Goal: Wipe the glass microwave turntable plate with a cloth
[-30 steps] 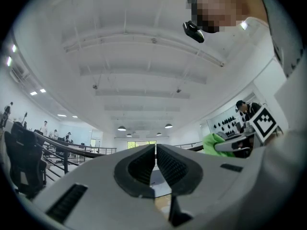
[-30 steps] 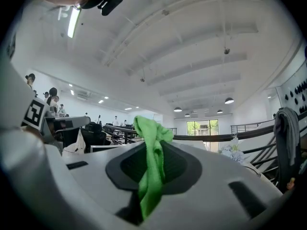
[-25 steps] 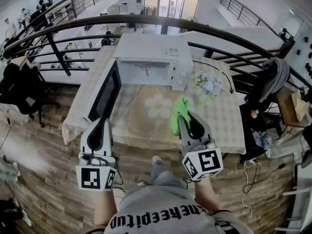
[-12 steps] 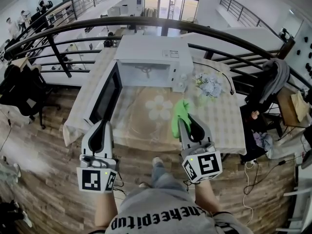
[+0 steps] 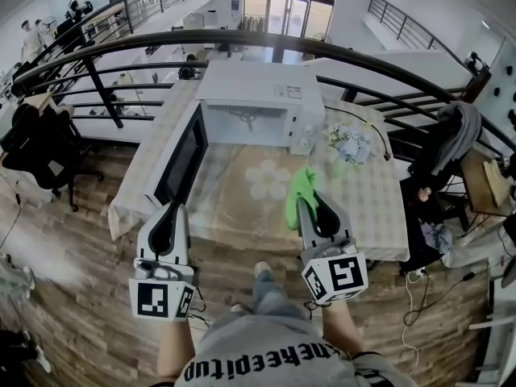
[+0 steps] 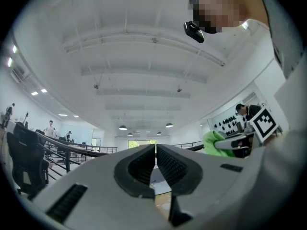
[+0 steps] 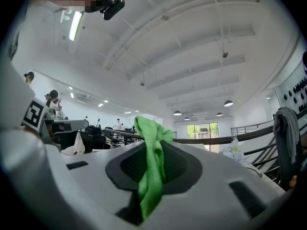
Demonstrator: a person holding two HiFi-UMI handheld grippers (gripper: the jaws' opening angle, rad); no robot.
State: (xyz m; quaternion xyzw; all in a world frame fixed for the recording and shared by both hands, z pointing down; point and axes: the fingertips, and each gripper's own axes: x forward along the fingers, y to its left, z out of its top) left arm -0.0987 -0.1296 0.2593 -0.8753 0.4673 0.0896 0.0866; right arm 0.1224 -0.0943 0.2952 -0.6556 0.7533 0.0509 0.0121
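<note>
A white microwave [image 5: 254, 95] stands at the far side of the table [image 5: 367, 208], its door [image 5: 181, 161] swung open to the left. A pale flower-like round shape [image 5: 264, 177] lies on the table in front of it; I cannot tell whether it is the glass plate. My right gripper [image 5: 303, 203] [image 7: 156, 147] is shut on a green cloth [image 5: 300, 189] [image 7: 152, 169], held over the table's near edge. My left gripper [image 5: 168, 214] [image 6: 155, 150] is shut and empty, short of the table's left corner. Both gripper views point up at the ceiling.
A bunch of pale flowers [image 5: 348, 143] and a dark cable [image 5: 379, 135] are at the table's back right. A curved black railing [image 5: 242, 37] runs behind the table. A chair draped with clothes [image 5: 451, 135] stands to the right, and a black chair [image 5: 40, 147] to the left.
The table and microwave have slid slightly down and right in the head view. Both grippers hold almost the same pose, the right still clamping the cloth.
</note>
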